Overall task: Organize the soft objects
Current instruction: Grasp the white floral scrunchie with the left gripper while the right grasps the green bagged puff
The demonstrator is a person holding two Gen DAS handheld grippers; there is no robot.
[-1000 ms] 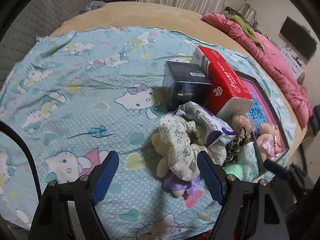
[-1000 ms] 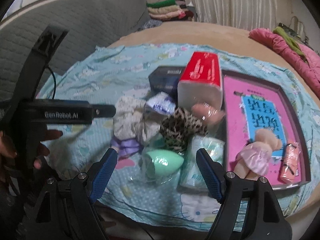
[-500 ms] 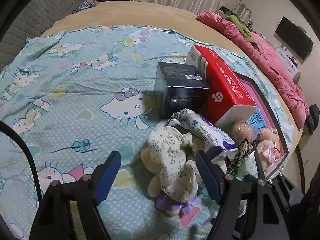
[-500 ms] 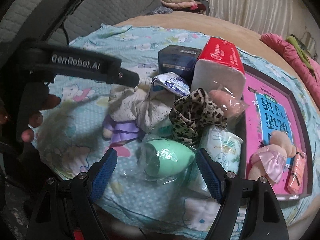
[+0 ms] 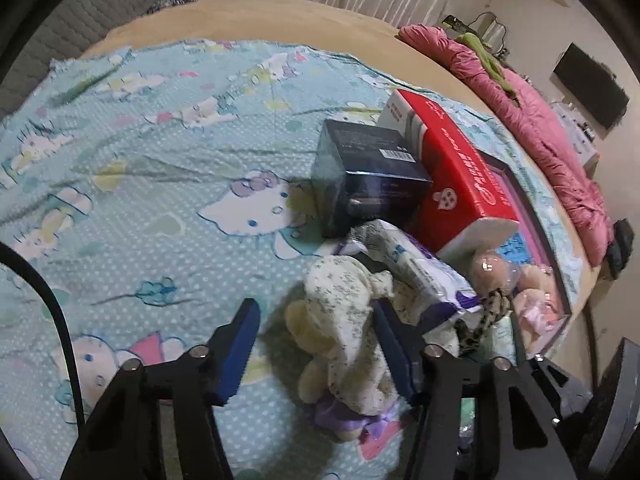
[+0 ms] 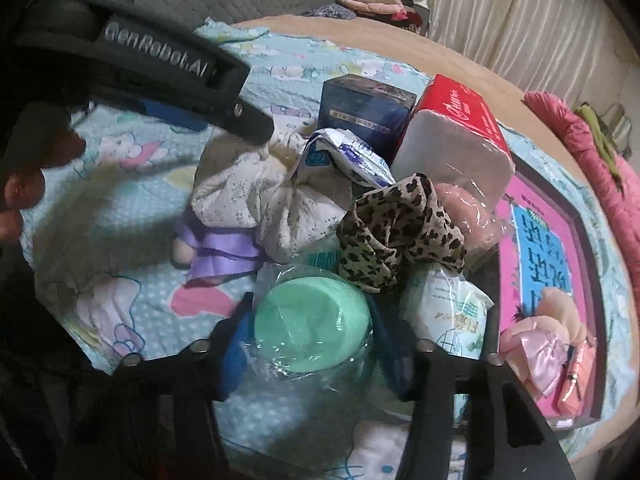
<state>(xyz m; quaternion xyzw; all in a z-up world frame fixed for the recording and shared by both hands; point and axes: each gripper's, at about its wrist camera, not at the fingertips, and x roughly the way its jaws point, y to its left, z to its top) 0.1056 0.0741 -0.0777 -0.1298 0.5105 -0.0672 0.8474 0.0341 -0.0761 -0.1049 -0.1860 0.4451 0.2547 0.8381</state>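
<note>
A pile of soft things lies on a Hello Kitty sheet. A plush doll in a speckled white cloth and purple skirt [image 5: 344, 344] sits between the open fingers of my left gripper [image 5: 320, 344], untouched by the left finger. It also shows in the right wrist view [image 6: 248, 208]. A mint green sponge in clear wrap [image 6: 312, 328] sits between the open fingers of my right gripper [image 6: 308, 340]. A leopard scrunchie [image 6: 396, 228], a wipes pack [image 6: 348, 156], a tissue pack [image 6: 448, 312] and a pink sponge [image 6: 464, 212] lie close by.
A dark blue box [image 5: 368, 176] and a red tissue box [image 5: 460, 176] stand behind the pile. A dark tray with a pink book [image 6: 540, 240] holds a pink-dressed doll [image 6: 540, 336] at the right. A pink quilt [image 5: 540, 128] lies beyond.
Both grippers have moved forward and down into the pile. The plush doll now lies between my left fingers and the green sponge between my right fingers.
</note>
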